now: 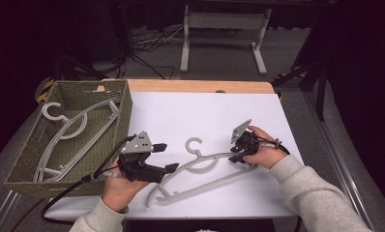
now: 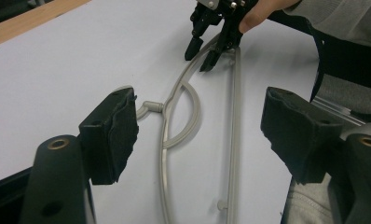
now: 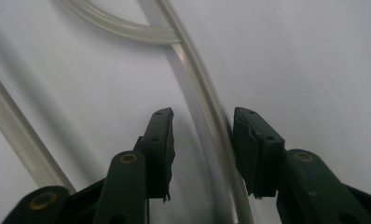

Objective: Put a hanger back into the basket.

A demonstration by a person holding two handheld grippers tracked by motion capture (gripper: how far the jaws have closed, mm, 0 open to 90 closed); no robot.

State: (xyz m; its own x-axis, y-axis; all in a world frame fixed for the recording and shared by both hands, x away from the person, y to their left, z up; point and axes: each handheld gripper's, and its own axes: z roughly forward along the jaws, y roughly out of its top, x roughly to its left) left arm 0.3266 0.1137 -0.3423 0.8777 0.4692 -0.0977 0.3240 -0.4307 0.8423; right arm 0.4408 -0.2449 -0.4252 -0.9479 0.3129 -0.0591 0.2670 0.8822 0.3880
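from the high view we see a pale grey plastic clothes hanger (image 1: 200, 170) lying flat on the white-topped bench (image 1: 200, 116), near its front edge, between the two hands. the left gripper (image 1: 167, 157) hovers at the hanger's left end with its jaws apart and nothing between them. the right gripper (image 1: 235, 153) tips down onto the hanger's right arm.

the same view gives us a woven olive-green basket (image 1: 125, 108) at the bench's left edge, holding more grey hangers (image 1: 69, 133) of the same kind; how many lie there we cannot count.

the left gripper view (image 2: 200, 133) looks along the hanger (image 2: 183, 116) from hook to far end, and shows the right gripper (image 2: 202, 56) straddling one arm. the hook itself is half hidden behind the left pad.

the right gripper view (image 3: 203, 154) is the close one: the hanger's arm (image 3: 207, 112) runs up between the pads, lying against the right pad, with a gap on the left. so this gripper is not yet clamped on it. the hanger's ends are cut off by the frame here.
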